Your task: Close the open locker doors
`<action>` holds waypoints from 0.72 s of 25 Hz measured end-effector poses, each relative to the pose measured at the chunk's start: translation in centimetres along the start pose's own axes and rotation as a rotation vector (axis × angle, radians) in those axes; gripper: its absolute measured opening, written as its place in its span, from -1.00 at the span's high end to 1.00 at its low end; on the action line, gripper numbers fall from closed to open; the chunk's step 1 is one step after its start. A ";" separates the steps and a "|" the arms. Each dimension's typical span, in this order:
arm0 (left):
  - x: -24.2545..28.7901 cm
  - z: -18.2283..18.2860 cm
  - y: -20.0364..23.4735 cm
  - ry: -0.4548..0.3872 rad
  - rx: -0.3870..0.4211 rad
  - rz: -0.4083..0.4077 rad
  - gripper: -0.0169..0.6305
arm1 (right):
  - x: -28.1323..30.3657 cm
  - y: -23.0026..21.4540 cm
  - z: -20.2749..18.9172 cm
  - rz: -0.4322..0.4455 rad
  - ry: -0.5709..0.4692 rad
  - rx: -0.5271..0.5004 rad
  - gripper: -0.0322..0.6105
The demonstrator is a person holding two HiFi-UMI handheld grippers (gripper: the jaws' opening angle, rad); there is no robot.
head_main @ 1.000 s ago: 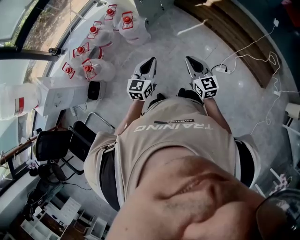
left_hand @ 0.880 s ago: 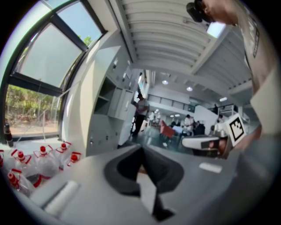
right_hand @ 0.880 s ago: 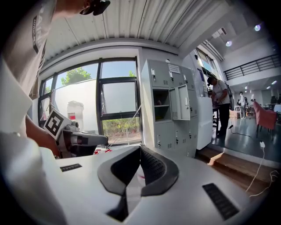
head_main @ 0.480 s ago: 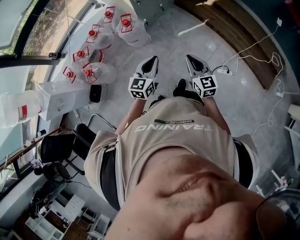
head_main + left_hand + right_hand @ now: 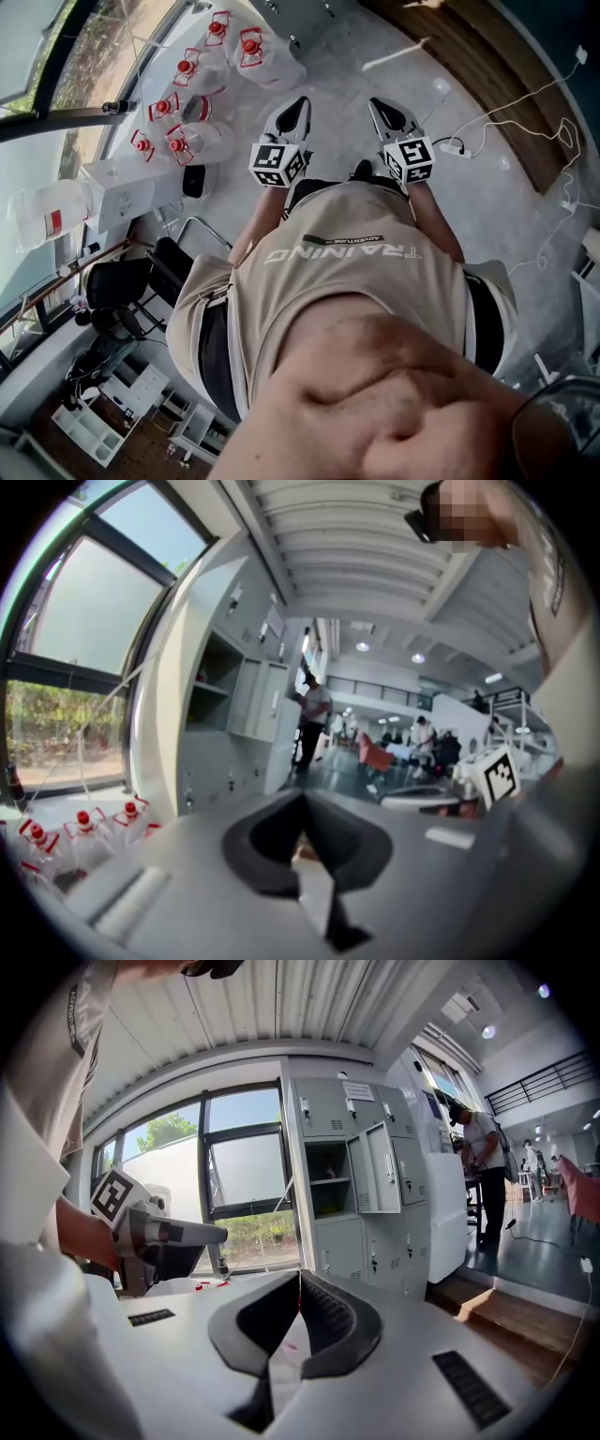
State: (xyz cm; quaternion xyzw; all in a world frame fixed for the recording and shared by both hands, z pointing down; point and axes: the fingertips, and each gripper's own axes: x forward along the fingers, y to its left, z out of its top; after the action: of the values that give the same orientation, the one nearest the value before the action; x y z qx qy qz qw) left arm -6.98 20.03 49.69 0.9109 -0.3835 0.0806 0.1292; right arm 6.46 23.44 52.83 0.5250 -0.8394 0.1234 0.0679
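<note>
The grey locker bank stands some way ahead in the right gripper view. One middle compartment is open, and its door swings out to the right. In the left gripper view the same lockers show at the left, with an open compartment and open doors beside it. My left gripper and right gripper are held side by side in front of the person's waist, pointing forward. Both are shut with nothing between the jaws, and both are well short of the lockers.
Several water jugs with red caps stand on the floor to the left, near the window. A black chair is behind at the left. A white cable and power strip lie by the wooden step. A person stands right of the lockers.
Both grippers have shifted slightly up and forward in the head view as the person moves towards the lockers. The jaws stay shut.
</note>
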 end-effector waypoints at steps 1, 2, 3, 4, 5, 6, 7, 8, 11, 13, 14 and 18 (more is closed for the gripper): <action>0.7 0.0 0.1 0.000 -0.009 0.008 0.95 | 0.4 -0.8 -0.1 0.009 0.005 0.005 0.85; 1.2 0.0 0.1 0.003 -0.017 0.014 0.95 | 0.8 -1.6 -0.2 0.015 0.007 0.012 0.86; 1.6 -0.1 0.1 0.007 -0.021 0.018 0.95 | 1.1 -2.2 -0.1 0.020 0.006 0.019 0.85; 1.9 -0.2 0.0 0.013 -0.022 0.020 0.95 | 1.3 -2.6 0.1 0.022 0.001 0.022 0.86; 2.2 -0.3 0.1 0.019 -0.021 0.021 0.95 | 1.5 -2.9 0.3 0.023 -0.004 0.022 0.85; 2.4 -0.3 0.3 0.023 -0.022 0.024 0.95 | 1.8 -3.2 0.5 0.024 -0.007 0.021 0.85; 2.8 -0.3 0.6 0.025 -0.026 0.028 0.95 | 2.2 -3.6 0.5 0.025 -0.006 0.023 0.85; 3.3 -0.1 0.9 0.024 -0.029 0.031 0.95 | 2.8 -4.0 0.5 0.025 -0.001 0.027 0.85; 5.0 0.9 2.7 0.010 -0.030 0.032 0.95 | 5.0 -5.4 0.8 0.001 0.000 0.029 0.86; 5.8 1.2 4.4 0.009 -0.028 0.023 0.95 | 6.7 -5.6 2.0 -0.014 -0.025 0.017 0.85; 6.3 1.2 5.5 0.012 -0.030 0.018 0.95 | 7.6 -5.6 2.6 -0.019 -0.033 0.008 0.86; 9.4 1.3 9.5 0.035 -0.014 -0.007 0.95 | 11.3 -7.0 4.0 -0.085 -0.020 0.008 0.85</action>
State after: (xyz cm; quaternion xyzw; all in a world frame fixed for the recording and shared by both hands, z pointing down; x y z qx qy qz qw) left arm -7.24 6.94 52.39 0.9097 -0.3786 0.0934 0.1427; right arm 7.83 9.68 52.66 0.5616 -0.8165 0.1182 0.0625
